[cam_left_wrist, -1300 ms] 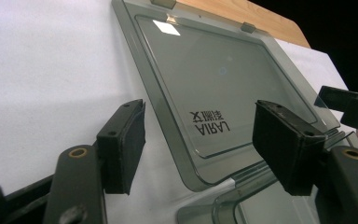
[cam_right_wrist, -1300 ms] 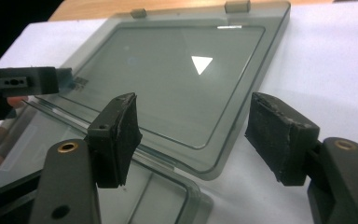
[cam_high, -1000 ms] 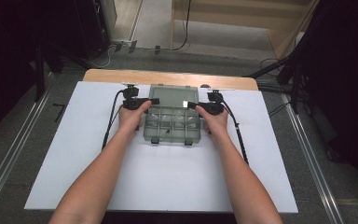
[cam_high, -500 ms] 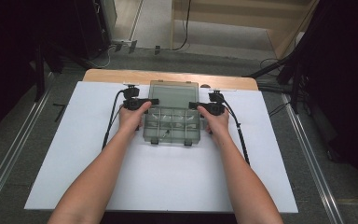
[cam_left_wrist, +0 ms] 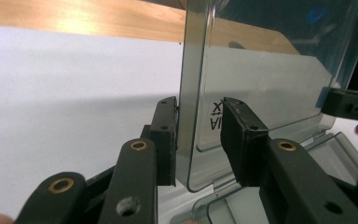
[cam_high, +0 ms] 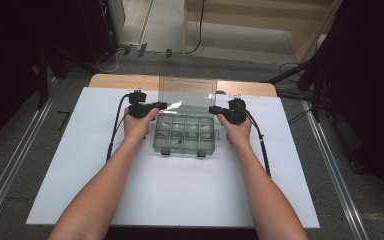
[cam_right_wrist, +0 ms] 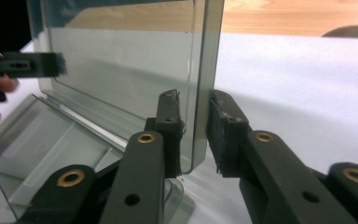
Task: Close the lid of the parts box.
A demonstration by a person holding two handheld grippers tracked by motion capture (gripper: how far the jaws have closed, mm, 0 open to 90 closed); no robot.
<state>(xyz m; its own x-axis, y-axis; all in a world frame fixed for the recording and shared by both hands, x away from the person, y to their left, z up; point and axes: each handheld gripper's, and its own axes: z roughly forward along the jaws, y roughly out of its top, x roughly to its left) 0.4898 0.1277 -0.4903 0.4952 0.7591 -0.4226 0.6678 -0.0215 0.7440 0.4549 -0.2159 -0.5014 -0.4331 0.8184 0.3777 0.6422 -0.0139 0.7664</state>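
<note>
Now the left claw [cam_left_wrist: 198,135] straddles the left edge of the raised lid [cam_high: 187,92] of a clear plastic organizer box [cam_high: 185,135]. Its jaws have just been closing: the outer pad lies against the lid's edge, while the inner pad stands a little apart from the panel, so the grip is not yet clamped. The right claw [cam_right_wrist: 194,135] brackets the lid's right edge the same way, its jaws also just closing, with the inner pad against the plastic and a narrow gap left at the outer one. From the high view, both claws sit at the lid's two sides, the left [cam_high: 160,105] and right [cam_high: 214,109].

The box rests toward the far middle of the white bench [cam_high: 70,165], its lid standing nearly upright over the compartmented tray. A wooden board [cam_high: 125,81] shows along the far edge of the bench. Black cables [cam_high: 116,125] trail back along the forearms.
</note>
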